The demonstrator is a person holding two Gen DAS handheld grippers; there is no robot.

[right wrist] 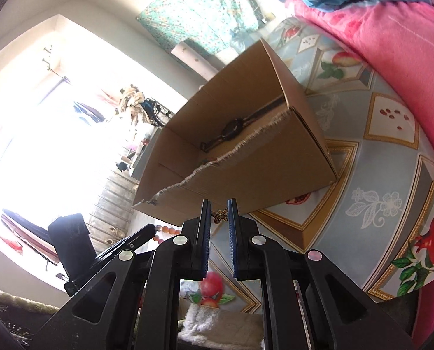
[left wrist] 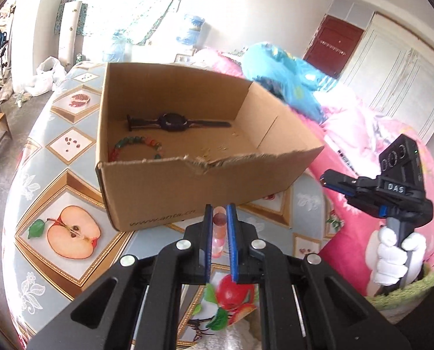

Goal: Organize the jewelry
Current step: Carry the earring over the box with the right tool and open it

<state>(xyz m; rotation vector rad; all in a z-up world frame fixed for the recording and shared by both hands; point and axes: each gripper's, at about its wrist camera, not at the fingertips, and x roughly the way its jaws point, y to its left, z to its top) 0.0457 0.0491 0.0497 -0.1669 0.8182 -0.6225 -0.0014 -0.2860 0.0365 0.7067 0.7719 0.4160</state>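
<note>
Although the fisheye bends the scene, the layout reads clearly from left to right. Farthest left on the fruit-patterned bedspread (left wrist: 68,233) lies a printed halved apple, and beside it sits the open cardboard box (left wrist: 187,186), its near rim torn ragged. Inside, toward the left wall, a multicoloured bead bracelet (left wrist: 135,143) curls on the floor of the box, with a black wristwatch (left wrist: 173,122) stretched flat behind it; both look already sorted, so the box is evidently the collecting place.

Just in front of the box the left gripper (left wrist: 219,218) hovers with its jaws clamped on a pink bead bracelet (left wrist: 219,233), the strand hanging down between the blue pads. Held this way, lifted clear of the bedspread and aimed at the torn rim, it seems ready to go over the edge and in.

Further right, a white-gloved hand (left wrist: 392,259) carries the right gripper (left wrist: 326,179) above the pink quilt (left wrist: 357,227). In its own view, the right gripper's jaws are pinched on a small gold butterfly charm (right wrist: 220,215), possibly a pendant or earring; the piece is too small to say. It too faces the box, so both pieces are probably bound for the same place.
</note>
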